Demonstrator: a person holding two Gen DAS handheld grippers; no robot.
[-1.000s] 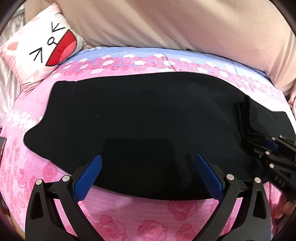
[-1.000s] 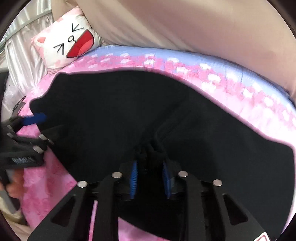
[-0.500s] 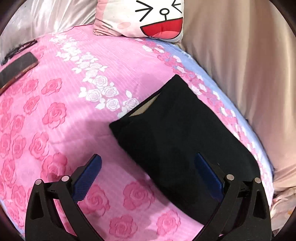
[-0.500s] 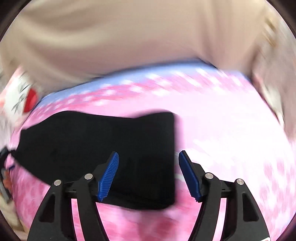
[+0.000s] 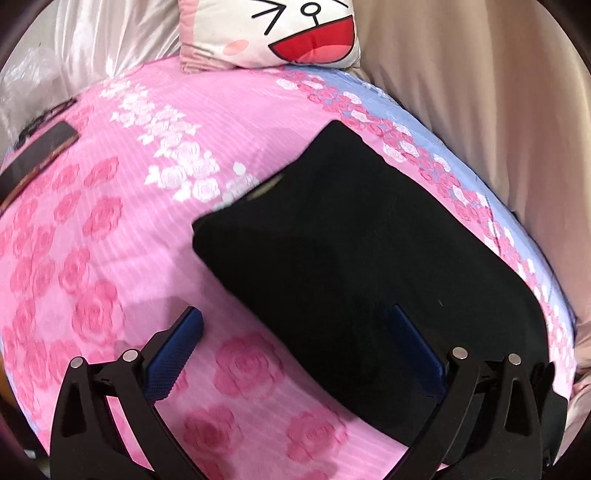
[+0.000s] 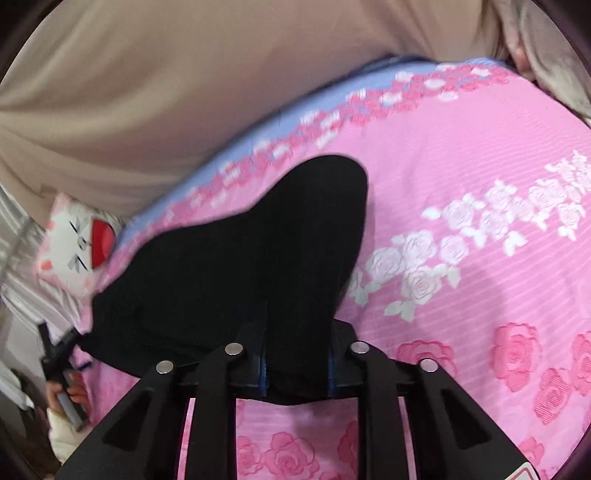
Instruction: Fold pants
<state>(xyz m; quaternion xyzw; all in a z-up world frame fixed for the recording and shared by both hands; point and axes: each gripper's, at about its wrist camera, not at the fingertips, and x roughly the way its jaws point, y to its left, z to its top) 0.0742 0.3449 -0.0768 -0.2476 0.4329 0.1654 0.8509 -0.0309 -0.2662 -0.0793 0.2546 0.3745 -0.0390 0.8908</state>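
The black pants (image 5: 362,266) lie folded into a thick rectangle on the pink rose bedspread (image 5: 110,236). My left gripper (image 5: 299,347) is open just above the near corner of the fold; its right finger is over the cloth, its left finger over the bedspread. In the right wrist view the pants (image 6: 258,258) stretch away to the left. My right gripper (image 6: 295,365) is shut on their near edge, with black cloth bunched between the blue pads. The left gripper (image 6: 55,354) shows small at the far left, in a hand.
A cat-face pillow (image 5: 273,33) leans at the head of the bed, also in the right wrist view (image 6: 79,240). A beige curtain (image 6: 166,92) hangs behind the bed. A dark flat object (image 5: 40,147) lies at the left edge of the bedspread.
The right gripper was shut on the pants, opened half a second ago, and is now shut on the folded edge. The left gripper swung toward the fold's other end, still open.
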